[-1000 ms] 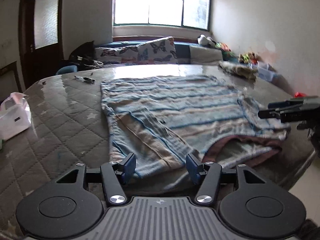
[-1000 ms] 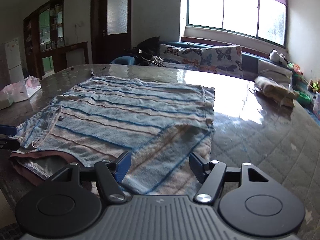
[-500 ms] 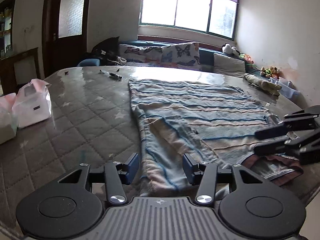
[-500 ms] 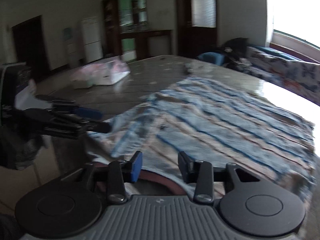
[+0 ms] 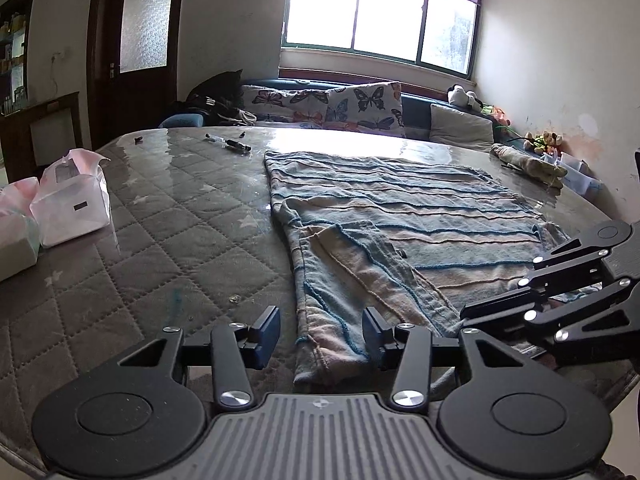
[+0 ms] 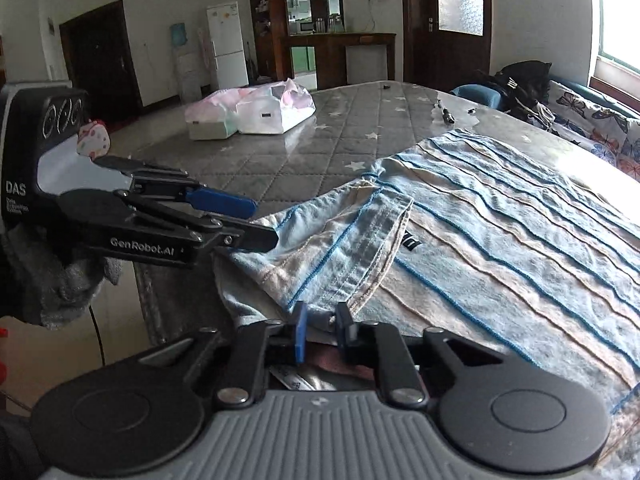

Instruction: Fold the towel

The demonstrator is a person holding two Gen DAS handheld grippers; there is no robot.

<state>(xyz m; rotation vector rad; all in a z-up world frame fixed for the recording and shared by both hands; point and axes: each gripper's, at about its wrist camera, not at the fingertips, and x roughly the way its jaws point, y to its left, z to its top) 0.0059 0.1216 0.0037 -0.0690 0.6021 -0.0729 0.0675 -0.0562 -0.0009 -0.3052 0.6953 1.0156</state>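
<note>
A blue and beige striped towel (image 5: 400,216) lies spread on the quilted grey table (image 5: 160,248), with its near left part folded over. My left gripper (image 5: 320,334) is open, and the towel's near left corner lies between its fingers. In the right wrist view the left gripper (image 6: 256,222) comes in from the left, just beside that towel (image 6: 500,240) corner. My right gripper (image 6: 322,330) is at the near edge with its fingers close together on a fold of cloth. From the left wrist view the right gripper (image 5: 472,316) reaches in low at the right.
White and pink tissue packs (image 5: 68,208) sit on the table's left side. A dark pen (image 5: 230,143) lies at the back, and a crumpled cloth (image 5: 528,162) at the far right. A sofa with butterfly cushions (image 5: 352,108) stands behind. A gloved hand (image 6: 60,280) holds the left gripper.
The left gripper has shifted left to the towel's near left corner. The right gripper has swung round to the near edge, and its fingers have narrowed onto the cloth.
</note>
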